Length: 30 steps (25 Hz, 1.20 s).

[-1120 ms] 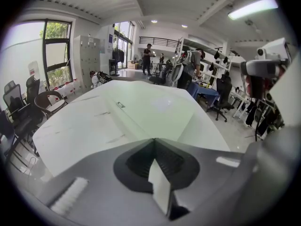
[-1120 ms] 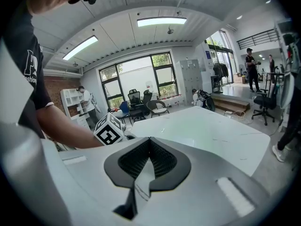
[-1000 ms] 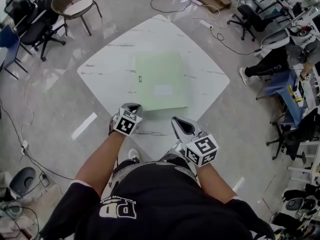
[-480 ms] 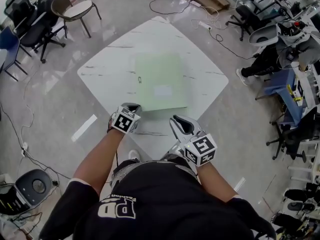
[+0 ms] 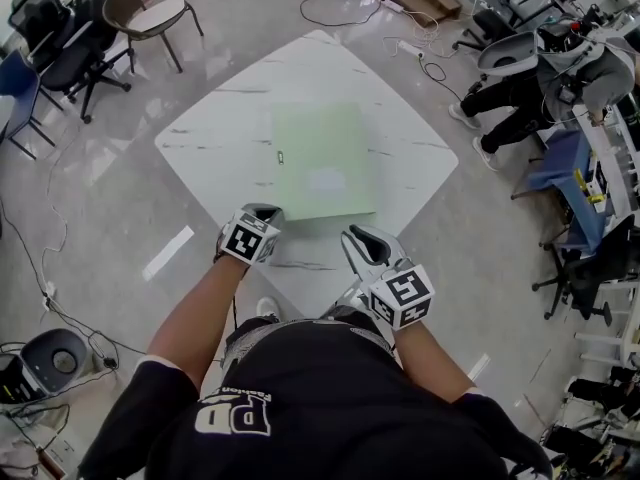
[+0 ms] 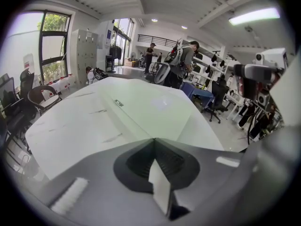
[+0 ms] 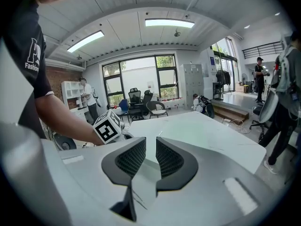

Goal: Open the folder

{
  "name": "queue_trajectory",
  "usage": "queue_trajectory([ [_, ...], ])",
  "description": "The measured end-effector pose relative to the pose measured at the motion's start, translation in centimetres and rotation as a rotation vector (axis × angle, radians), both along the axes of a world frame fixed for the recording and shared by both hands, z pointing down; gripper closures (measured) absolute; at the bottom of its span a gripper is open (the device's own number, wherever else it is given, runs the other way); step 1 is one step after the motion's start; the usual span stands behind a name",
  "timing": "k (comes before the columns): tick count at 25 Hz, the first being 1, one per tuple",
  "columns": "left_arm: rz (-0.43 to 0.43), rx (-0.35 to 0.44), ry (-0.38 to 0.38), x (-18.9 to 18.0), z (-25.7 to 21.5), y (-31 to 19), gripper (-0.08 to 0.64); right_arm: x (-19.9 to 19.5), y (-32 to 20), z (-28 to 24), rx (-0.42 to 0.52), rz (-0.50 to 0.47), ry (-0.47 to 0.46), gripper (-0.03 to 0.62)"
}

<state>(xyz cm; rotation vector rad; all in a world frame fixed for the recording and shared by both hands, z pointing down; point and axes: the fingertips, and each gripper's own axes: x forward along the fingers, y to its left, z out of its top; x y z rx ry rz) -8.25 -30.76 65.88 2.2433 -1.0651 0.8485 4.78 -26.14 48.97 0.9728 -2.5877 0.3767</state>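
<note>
A pale green folder lies flat and closed on the middle of the white marble table. My left gripper hovers at the folder's near left corner, its jaws pressed together with nothing held. My right gripper sits just off the near right corner, over the table's near point. In the left gripper view the folder stretches away beyond the left gripper. In the right gripper view the right gripper shows a narrow empty gap between its jaws, and the left gripper's marker cube is at the left.
The table stands corner-on to me, its near point between my arms. Chairs stand at the far left and cables trail on the floor beyond. A seated person and desks are at the right. People stand past the far side.
Both grippers stay almost where they were near the folder's near edge. The seated person at the right has shifted.
</note>
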Motion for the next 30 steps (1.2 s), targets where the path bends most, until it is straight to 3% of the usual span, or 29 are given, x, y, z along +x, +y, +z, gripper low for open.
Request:
queue_trajectory([
  [11, 0.009, -0.005, 0.004, -0.1, -0.2, -0.1, 0.506, -0.8, -0.8, 0.6, 0.034, -0.029, 0.074, 0.548],
  [24, -0.017, -0.010, 0.029, 0.0, 0.1, -0.2, 0.506, -6.2, -0.6, 7.1, 0.060, -0.256, 0.301, 0.548],
  [30, -0.017, -0.005, 0.012, 0.0, 0.0, -0.1, 0.506, -8.5, -0.2, 10.2, 0.137, -0.378, 0.482, 0.548],
])
